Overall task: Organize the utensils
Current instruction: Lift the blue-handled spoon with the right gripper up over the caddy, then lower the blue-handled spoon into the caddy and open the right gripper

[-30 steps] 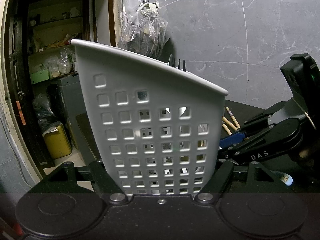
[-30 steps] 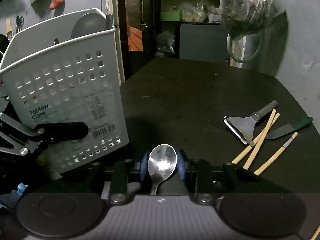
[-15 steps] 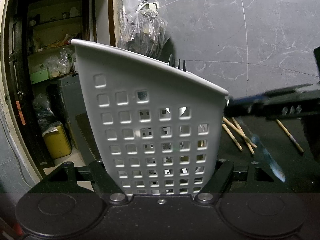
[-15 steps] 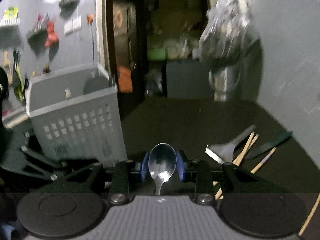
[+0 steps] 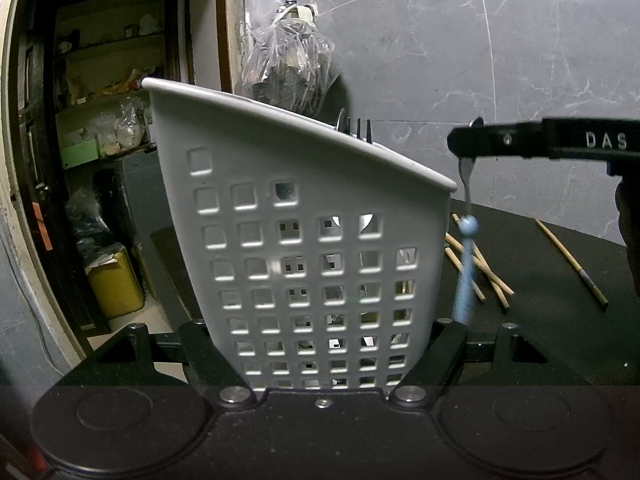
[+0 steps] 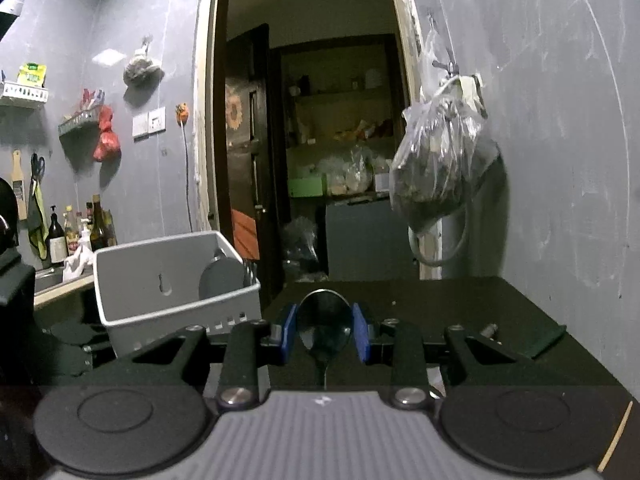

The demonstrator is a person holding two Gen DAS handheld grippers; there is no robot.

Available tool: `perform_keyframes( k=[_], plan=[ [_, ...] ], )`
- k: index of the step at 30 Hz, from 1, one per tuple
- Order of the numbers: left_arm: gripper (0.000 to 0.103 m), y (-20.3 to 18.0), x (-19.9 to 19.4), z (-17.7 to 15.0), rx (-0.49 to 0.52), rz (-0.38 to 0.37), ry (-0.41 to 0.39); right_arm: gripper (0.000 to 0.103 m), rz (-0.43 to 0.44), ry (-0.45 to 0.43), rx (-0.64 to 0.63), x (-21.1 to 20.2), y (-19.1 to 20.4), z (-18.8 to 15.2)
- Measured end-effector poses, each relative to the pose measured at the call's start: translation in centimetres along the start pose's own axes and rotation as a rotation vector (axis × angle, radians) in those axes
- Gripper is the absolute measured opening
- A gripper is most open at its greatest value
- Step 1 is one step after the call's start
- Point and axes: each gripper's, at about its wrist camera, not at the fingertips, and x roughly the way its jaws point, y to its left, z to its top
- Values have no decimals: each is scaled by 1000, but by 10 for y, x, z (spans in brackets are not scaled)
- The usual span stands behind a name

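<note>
A white perforated utensil basket (image 5: pixel 320 240) stands on the black table, and my left gripper (image 5: pixel 324 328) is shut on its lower walls. Fork tines (image 5: pixel 359 130) poke above its rim. My right gripper (image 6: pixel 325 334) is shut on the bowl of a metal spoon (image 6: pixel 325 320), squeezed between the blue pads (image 6: pixel 289 332). In the left wrist view the right gripper (image 5: pixel 466 142) reaches in from the right, just above the basket's low corner. The spoon's light blue handle (image 5: pixel 464 272) hangs down beside the wall. In the right wrist view the basket (image 6: pixel 160 280) sits to the left, with a dark round utensil inside.
Several wooden chopsticks (image 5: pixel 480 268) lie on the black table (image 5: pixel 540 340) right of the basket, one (image 5: pixel 572 268) further right. A plastic bag (image 6: pixel 436 160) hangs on the grey wall. An open doorway lies behind. Bottles (image 6: pixel 80 232) stand on a counter at far left.
My right gripper rose with the spoon from low beside the basket to above its rim and tipped up towards level. The left gripper and basket stayed put.
</note>
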Motion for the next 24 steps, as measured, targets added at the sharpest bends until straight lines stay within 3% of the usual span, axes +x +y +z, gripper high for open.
perform_keyframes(
  k=[12, 18, 24],
  plan=[
    [77, 0, 0, 0, 0, 0, 0, 33, 1, -69, -88, -5, 19, 39],
    [77, 0, 0, 0, 0, 0, 0, 33, 27, -175, -169, -19, 35, 78],
    [77, 0, -1, 0, -1, -1, 0, 33, 115, -280, -229, -23, 58, 108]
  ],
)
